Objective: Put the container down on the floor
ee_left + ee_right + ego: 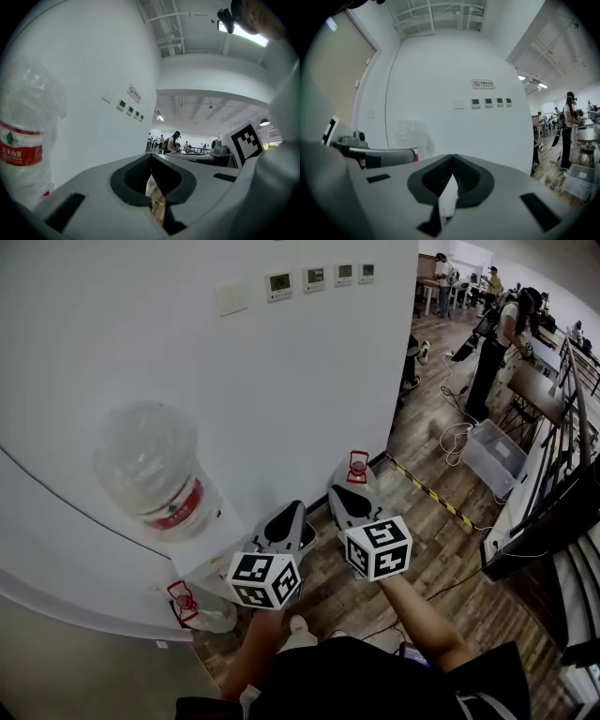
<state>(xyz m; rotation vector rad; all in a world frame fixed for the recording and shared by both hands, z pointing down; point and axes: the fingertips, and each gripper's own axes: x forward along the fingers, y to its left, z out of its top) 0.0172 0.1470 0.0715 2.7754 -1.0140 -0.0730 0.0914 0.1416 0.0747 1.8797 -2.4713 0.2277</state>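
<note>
hovering closed, apparently empty: right gripper (451, 160)

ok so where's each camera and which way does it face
Head view: on the person's head, steeply down at white wall, wooden floor; forearms, left gripper, right gripper.
Left gripper view: on that gripper, facing along the wall; its shut jaws, right gripper's cube.
Right gripper view: on that gripper, facing the wall; left gripper at left.
All share the large clear red-labelled plastic water bottle.
</note>
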